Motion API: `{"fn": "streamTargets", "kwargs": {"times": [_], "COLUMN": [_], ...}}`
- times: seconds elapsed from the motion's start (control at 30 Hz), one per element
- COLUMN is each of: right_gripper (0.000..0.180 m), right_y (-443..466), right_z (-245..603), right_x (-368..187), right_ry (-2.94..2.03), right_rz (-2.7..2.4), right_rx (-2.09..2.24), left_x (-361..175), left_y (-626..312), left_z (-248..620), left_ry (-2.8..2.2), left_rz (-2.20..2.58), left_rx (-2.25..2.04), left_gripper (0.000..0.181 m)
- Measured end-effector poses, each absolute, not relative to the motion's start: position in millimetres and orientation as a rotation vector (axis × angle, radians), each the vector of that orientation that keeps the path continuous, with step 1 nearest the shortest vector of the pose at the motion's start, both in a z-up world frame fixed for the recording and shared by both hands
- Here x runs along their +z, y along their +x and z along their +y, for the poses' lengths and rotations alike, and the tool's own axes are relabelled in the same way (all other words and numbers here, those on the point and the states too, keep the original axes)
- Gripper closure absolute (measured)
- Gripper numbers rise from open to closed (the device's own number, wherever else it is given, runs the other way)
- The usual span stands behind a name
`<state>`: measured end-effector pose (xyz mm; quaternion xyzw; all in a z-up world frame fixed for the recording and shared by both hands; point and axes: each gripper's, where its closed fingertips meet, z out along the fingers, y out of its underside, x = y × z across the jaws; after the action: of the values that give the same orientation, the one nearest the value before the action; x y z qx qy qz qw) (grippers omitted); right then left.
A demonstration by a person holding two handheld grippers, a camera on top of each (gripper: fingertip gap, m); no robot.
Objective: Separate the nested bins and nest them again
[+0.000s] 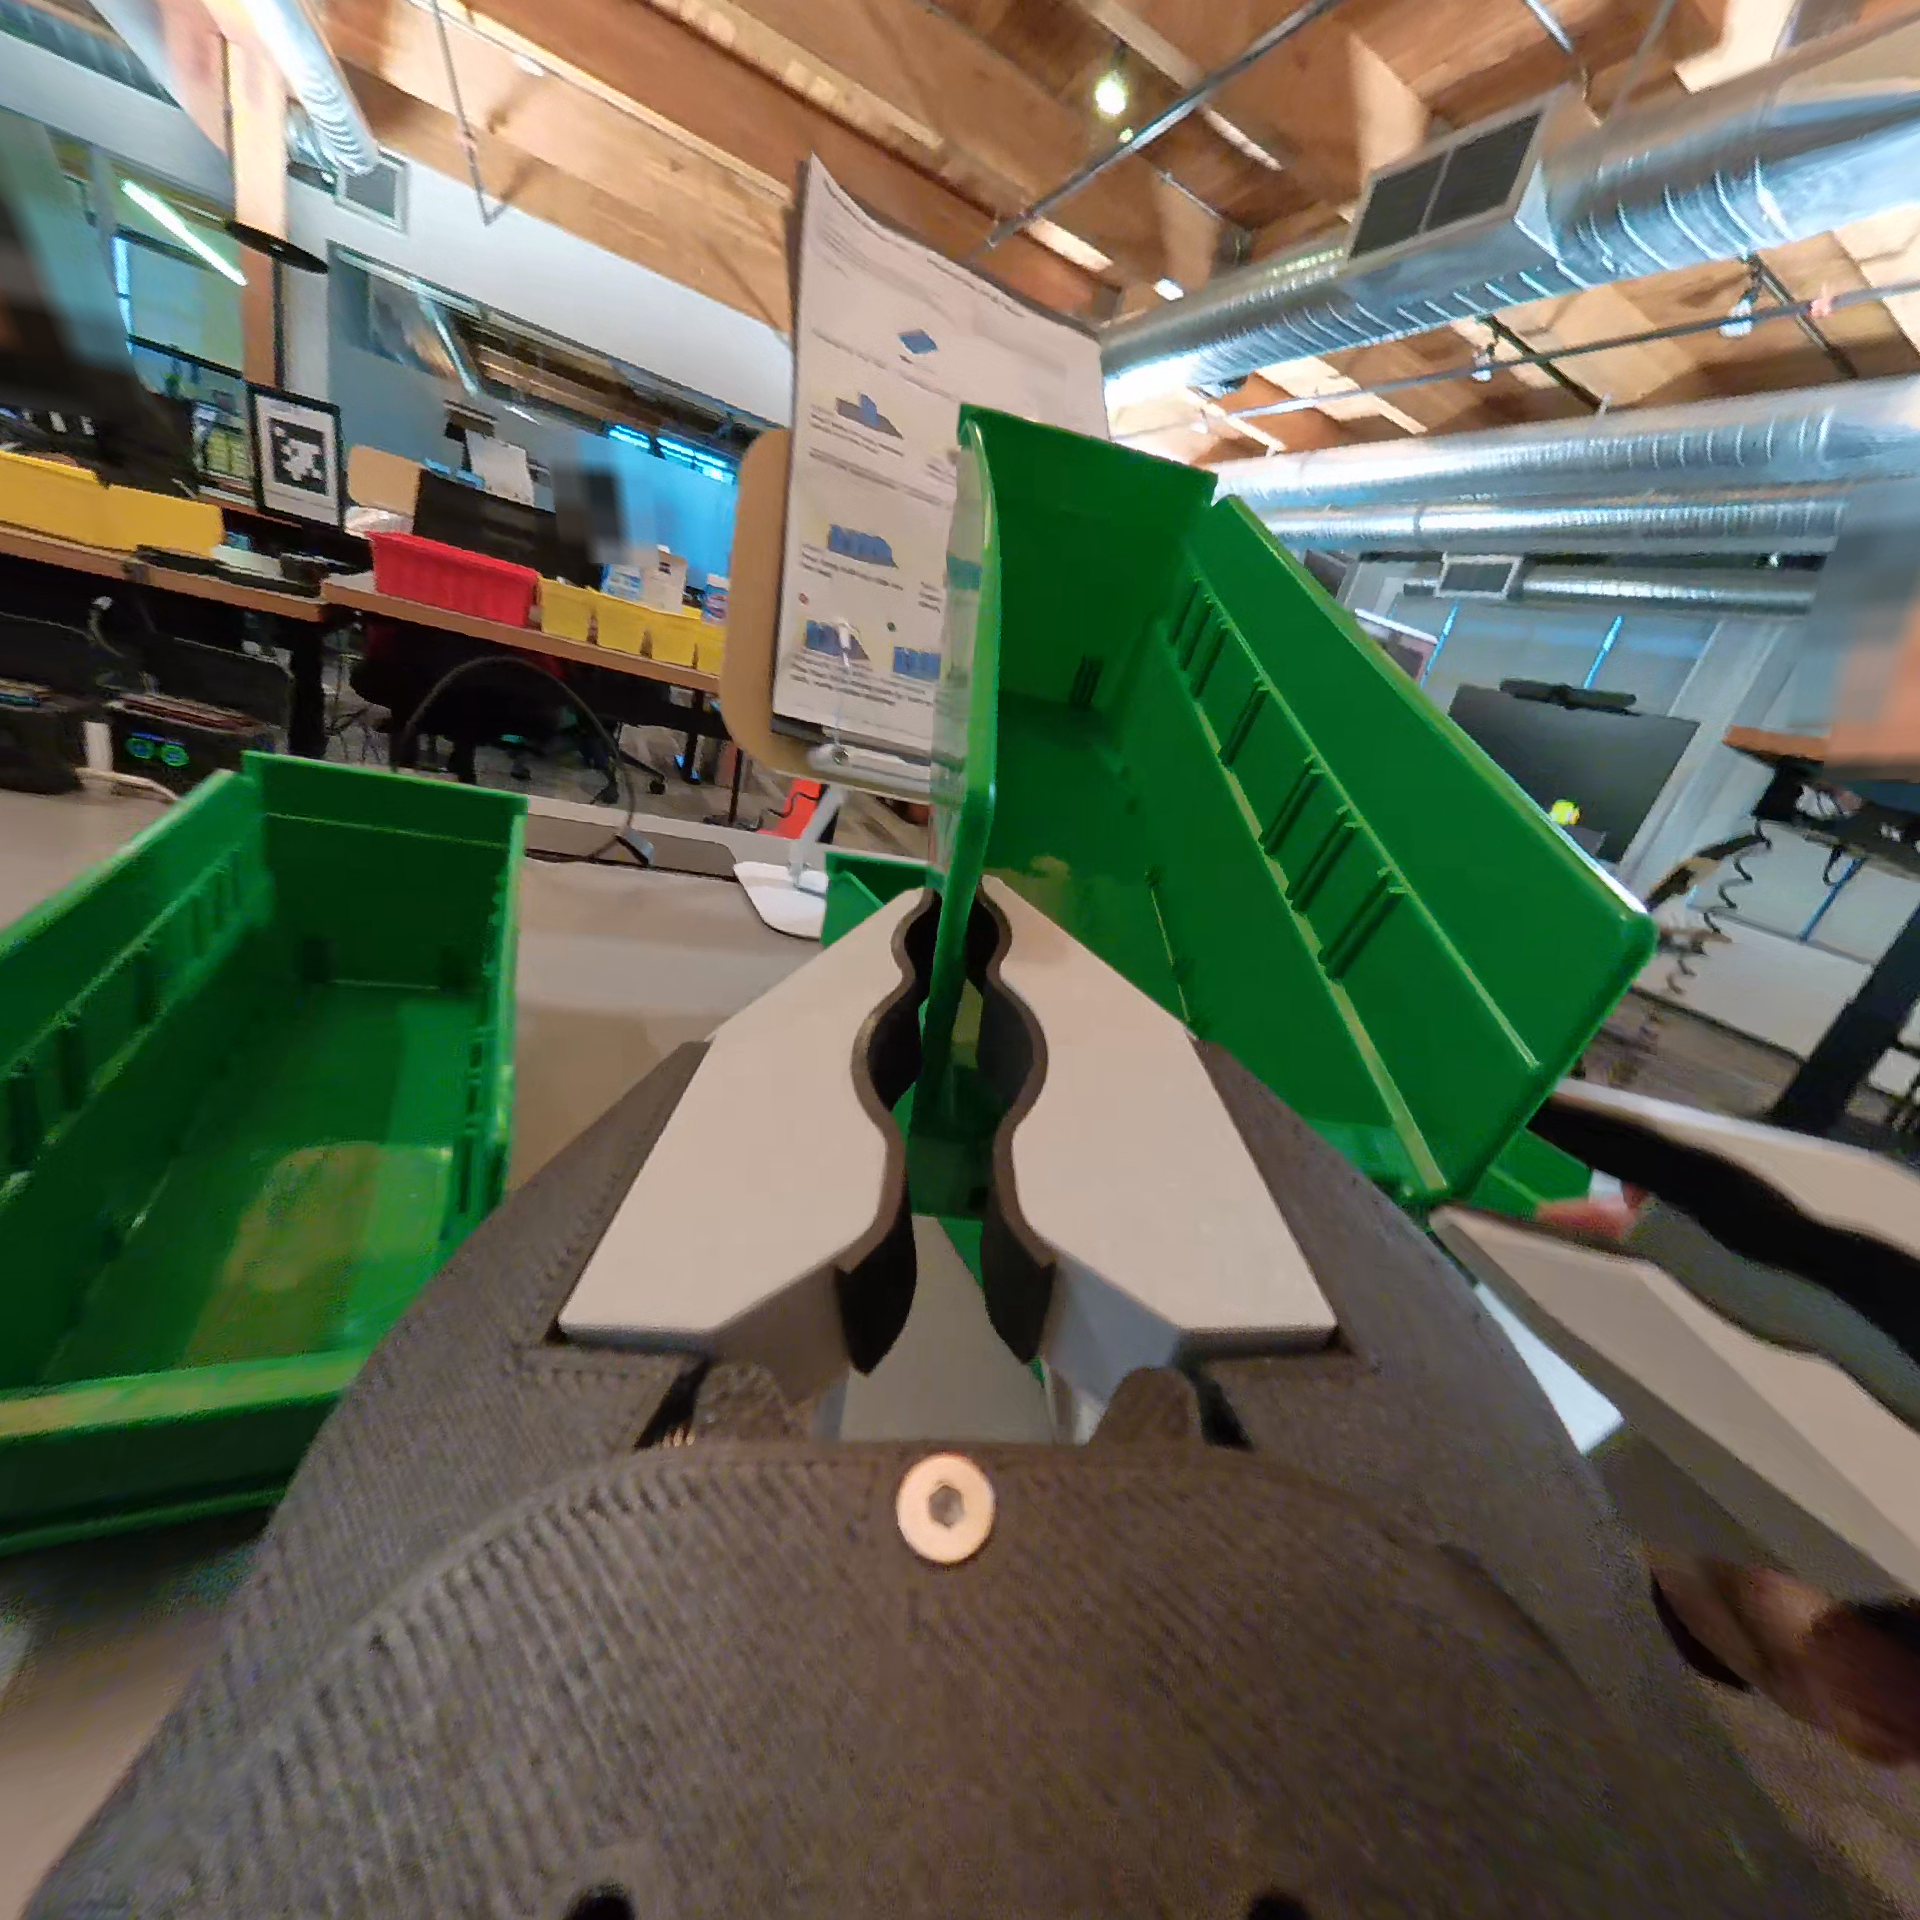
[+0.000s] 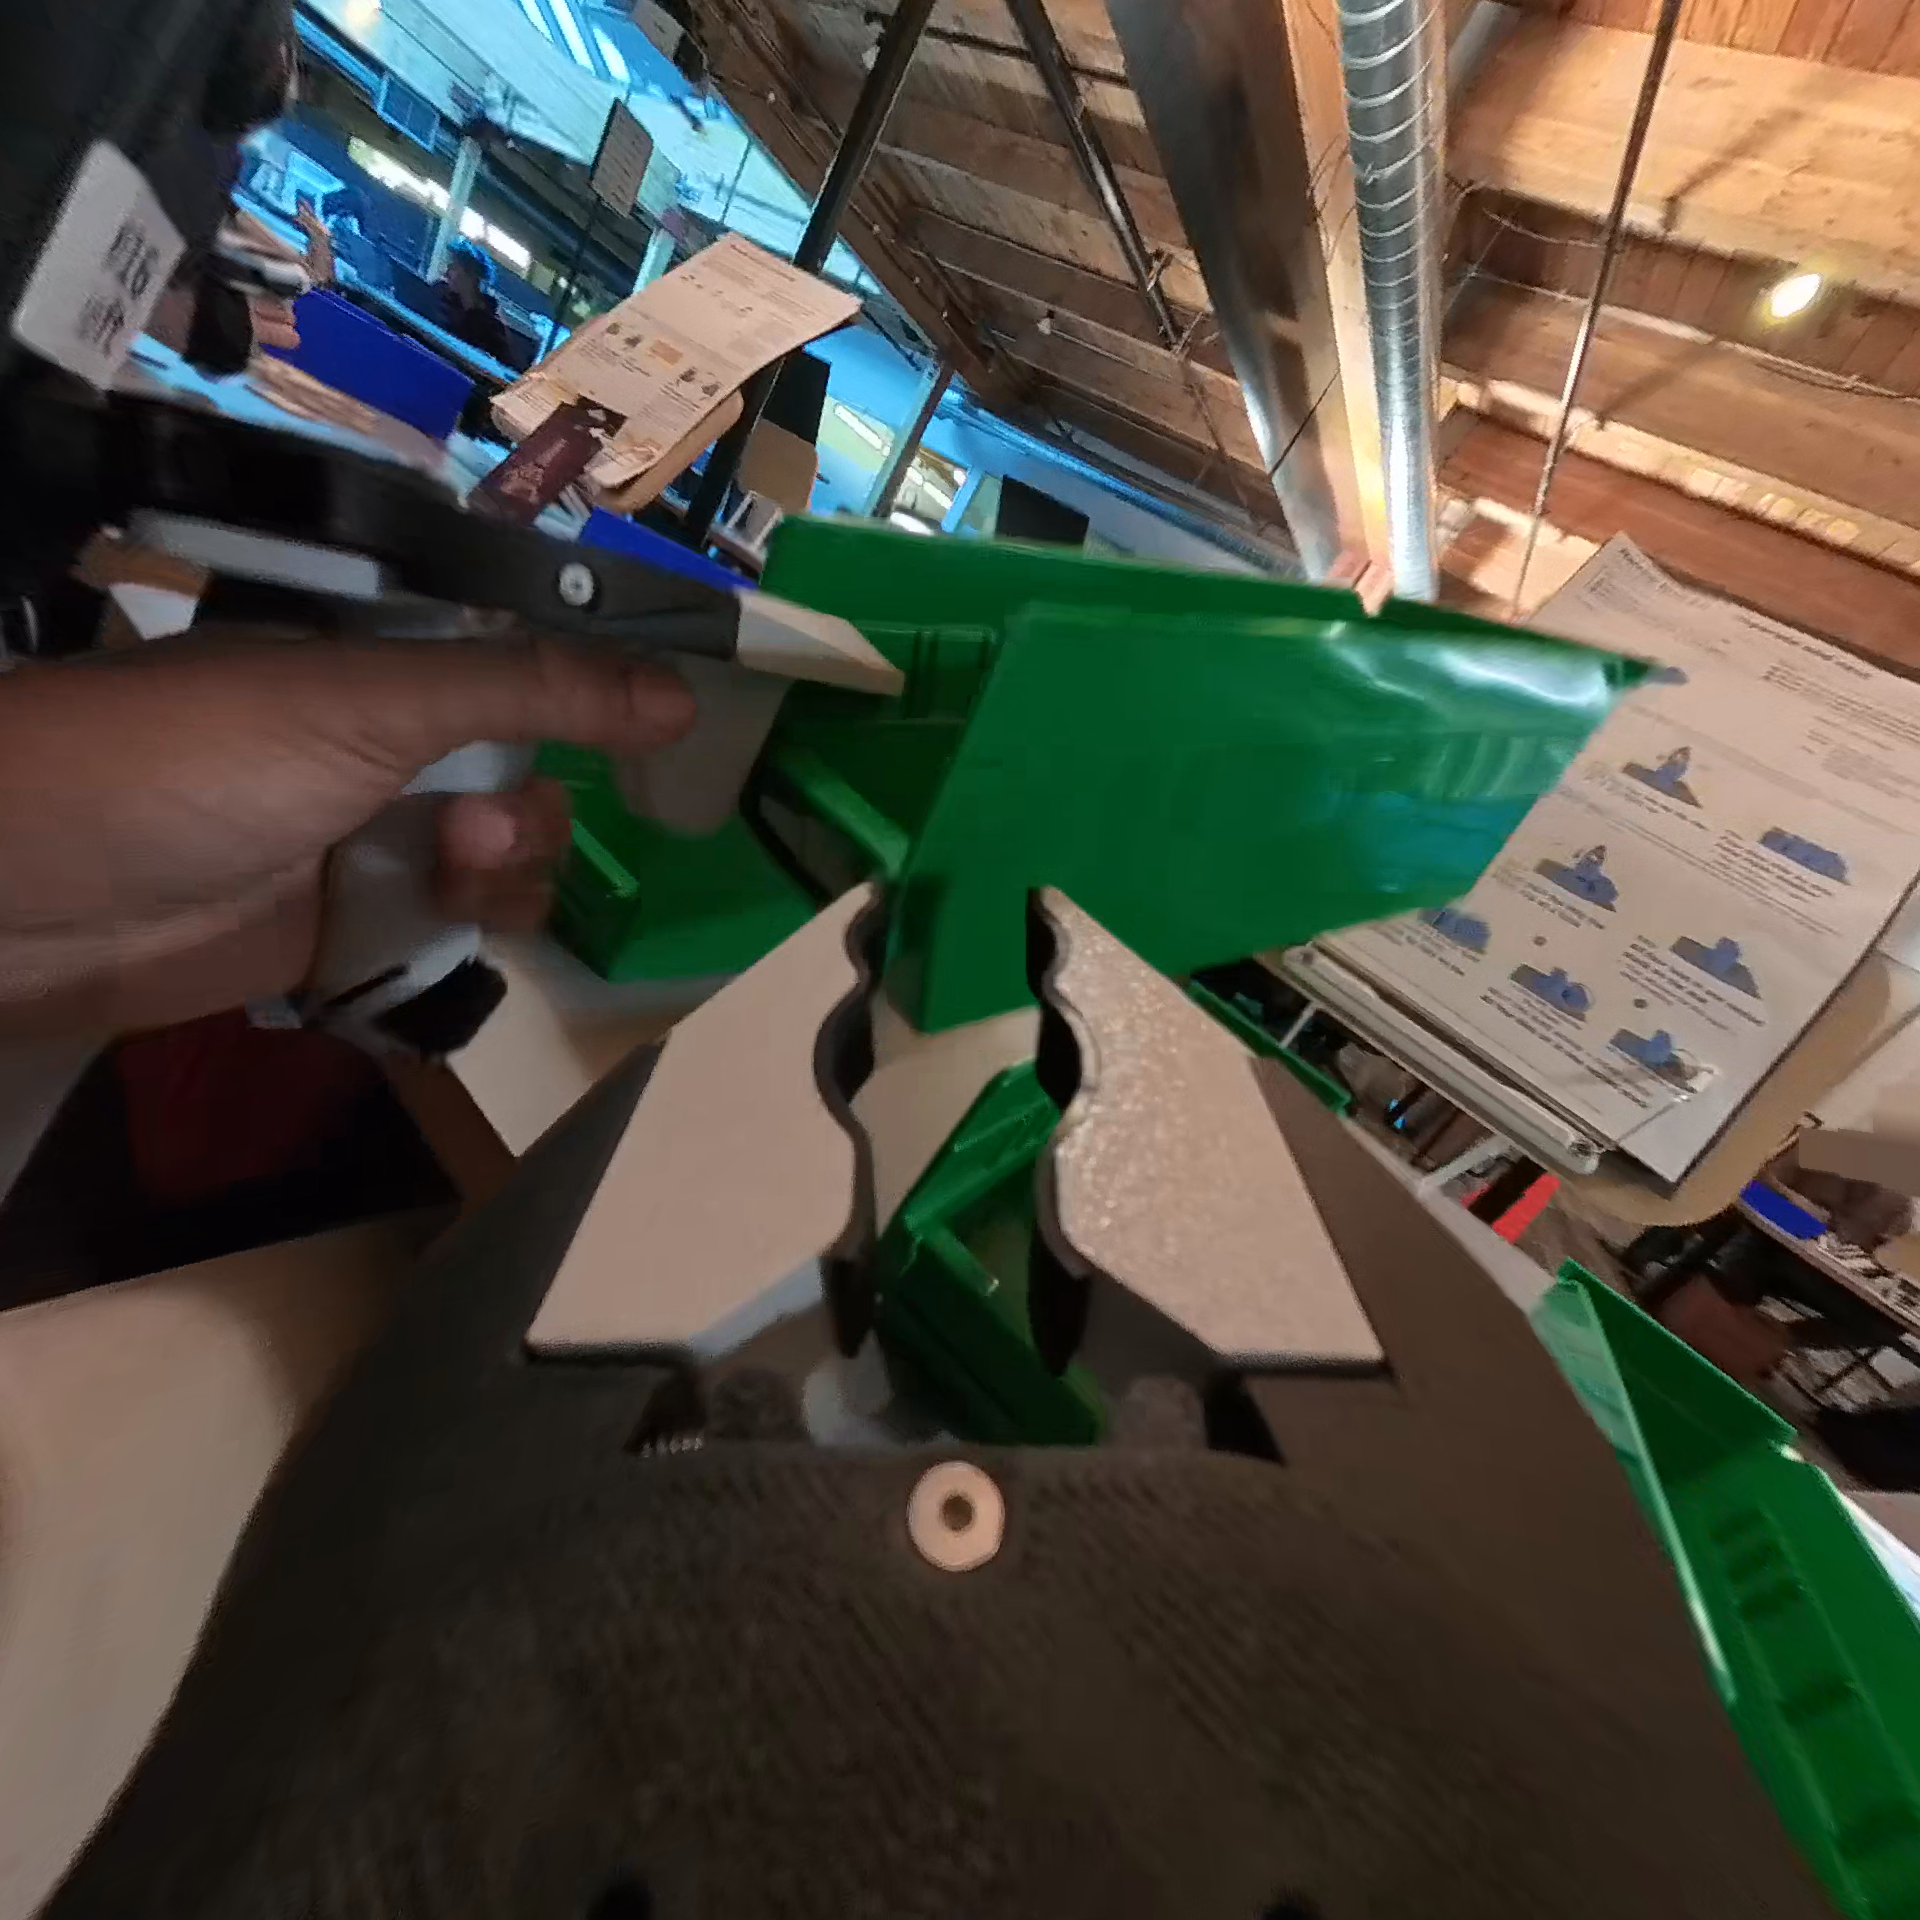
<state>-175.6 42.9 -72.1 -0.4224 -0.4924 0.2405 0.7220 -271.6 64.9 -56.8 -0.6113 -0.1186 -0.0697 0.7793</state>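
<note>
Several green plastic bins are in view. My left gripper is shut on the side wall of one green bin and holds it tilted up off the table; this bin also shows in the right wrist view, with the left gripper at its wall. A lower green bin sits under it. My right gripper has its jaws closed around that lower bin's thick end; it shows at the right edge of the left wrist view, at the lower bin's rim. A separate green bin stands upright and empty on the left.
An instruction sheet on a stand stands just behind the bins, also in the right wrist view. The grey table carries the bins. A person's hand holds the left gripper. Another green bin wall is at lower right.
</note>
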Motion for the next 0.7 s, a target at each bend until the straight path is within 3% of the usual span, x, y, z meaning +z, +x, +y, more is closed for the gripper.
{"fn": "streamTargets", "kwargs": {"times": [0.13, 0.3, 0.7], "right_gripper": [0.166, 0.166, 0.17], "right_y": [-176.9, -177.6, -179.3], "right_z": [48.3, 60.3, 65.1], "right_x": [-84.3, -100.6, -112.8], "right_ry": [-0.994, -1.042, -1.07], "right_rz": [-1.114, -1.145, -1.191], "right_rx": [0.536, 0.536, 0.542], "left_x": [-35.4, -19.4, -77.4], "left_y": [-316.5, -390.7, -449.5], "left_z": [53.2, 33.6, 35.6], "left_ry": [-1.245, -1.239, -1.509], "left_rz": [-0.374, -0.422, -0.43], "left_rx": [-0.171, 0.019, 0.14], "left_gripper": [0.18, 0.181, 0.181]}}
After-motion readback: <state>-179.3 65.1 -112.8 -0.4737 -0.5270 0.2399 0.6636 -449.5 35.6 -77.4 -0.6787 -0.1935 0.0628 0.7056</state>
